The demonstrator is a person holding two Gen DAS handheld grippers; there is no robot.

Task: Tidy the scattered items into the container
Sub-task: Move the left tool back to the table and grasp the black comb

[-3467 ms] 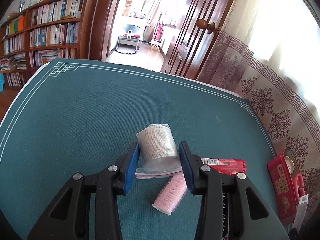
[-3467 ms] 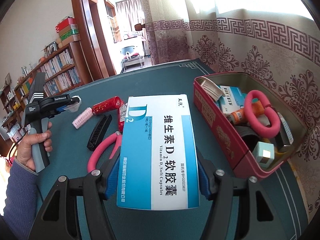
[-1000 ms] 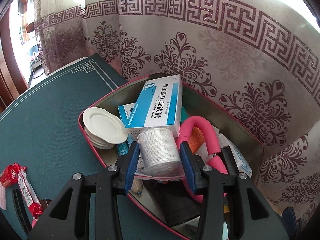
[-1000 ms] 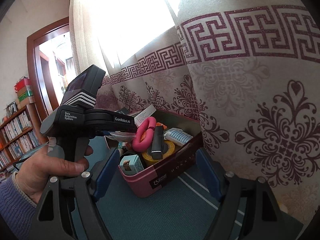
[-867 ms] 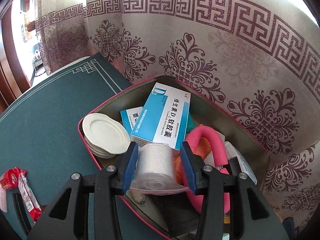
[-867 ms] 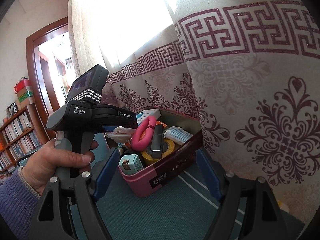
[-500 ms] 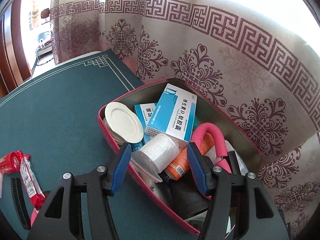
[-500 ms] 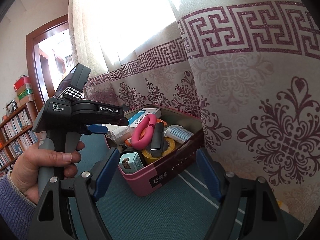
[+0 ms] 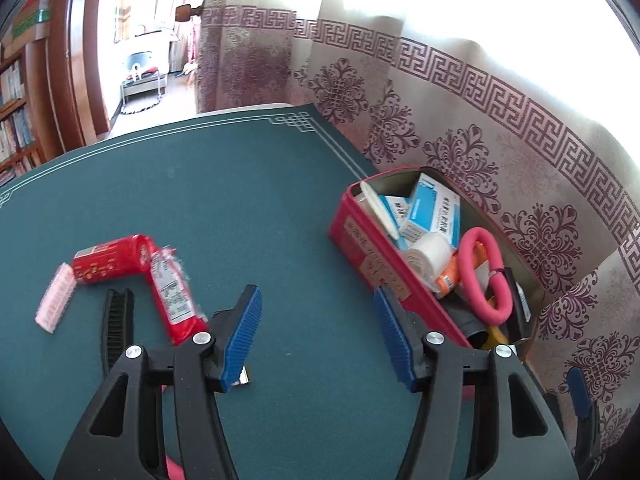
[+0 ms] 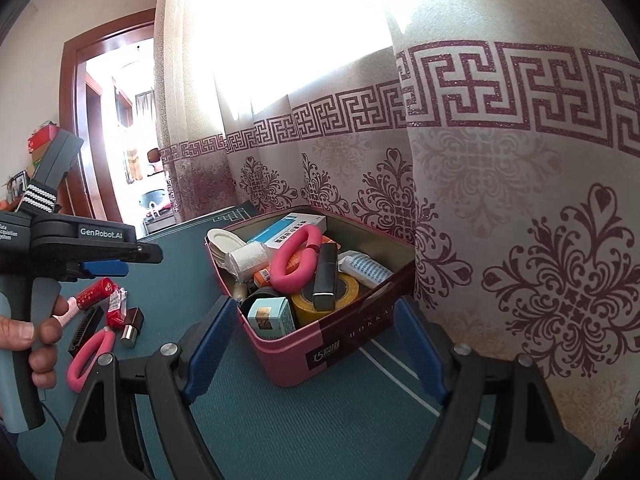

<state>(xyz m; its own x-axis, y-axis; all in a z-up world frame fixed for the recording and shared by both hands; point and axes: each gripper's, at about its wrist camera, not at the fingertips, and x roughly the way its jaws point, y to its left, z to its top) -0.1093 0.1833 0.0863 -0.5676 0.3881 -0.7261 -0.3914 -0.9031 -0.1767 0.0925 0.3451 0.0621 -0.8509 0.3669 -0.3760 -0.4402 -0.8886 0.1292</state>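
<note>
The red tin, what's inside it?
Inside the red tin show a gauze roll, blue medicine box, pink ring, yellow tape and white dishes. Things beneath them are covered.

Blown-out window glare, fisheye-warped edges

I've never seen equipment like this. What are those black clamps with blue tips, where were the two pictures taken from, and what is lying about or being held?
There is no robot here: a person holds a hand-operated gripper in each hand, and each carries a wide-angle camera looking out along its two blue-padded fingers. One picture comes from the left gripper, the other from the right gripper. Both are open and hold nothing. The right view also shows the person's hand on the left tool. On the green tabletop stands a red tin, already full of items, including a bandage roll. Still outside it are a red tube, a black comb, a pink roller and others.
</note>
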